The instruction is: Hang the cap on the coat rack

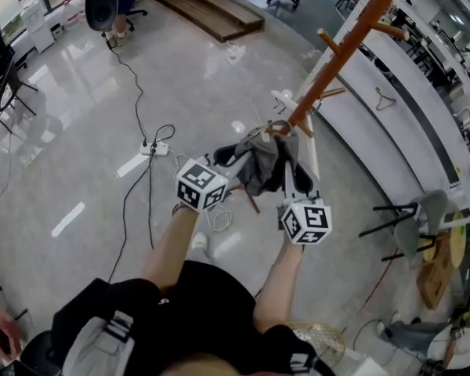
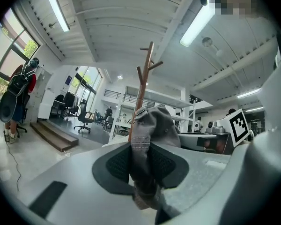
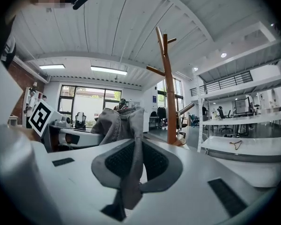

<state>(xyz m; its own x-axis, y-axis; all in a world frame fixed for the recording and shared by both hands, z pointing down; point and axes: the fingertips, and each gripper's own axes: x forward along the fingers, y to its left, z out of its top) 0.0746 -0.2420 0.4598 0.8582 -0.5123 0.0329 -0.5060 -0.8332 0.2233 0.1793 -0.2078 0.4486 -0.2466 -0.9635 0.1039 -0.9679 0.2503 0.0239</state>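
Nearest, the person's two forearms reach out over the floor, each hand carrying a claw with a marker cube. The left claw [image 2: 140,168] is pinched narrow on a fold of the grey cap [image 2: 152,125], with the fabric squeezed between its dark pads. The right claw [image 3: 133,165] grips another fold of the cap in the same way, its pads pressed onto the cloth. In the head view the cap [image 1: 262,163] hangs bunched between left claw [image 1: 233,165] and right claw [image 1: 291,167], held in the air and not yet on a peg.

Just beyond it stands the wooden coat rack [image 1: 337,65], its pole rising behind the cap in both gripper views; whether cloth and pole touch I cannot tell. A power strip [image 1: 154,149] with its cable lies on the floor to the left. Farther right, a clothes hanger [image 1: 384,99] rests on a long white desk [image 1: 360,124]. Farthest off lies a low wooden platform [image 1: 211,10].
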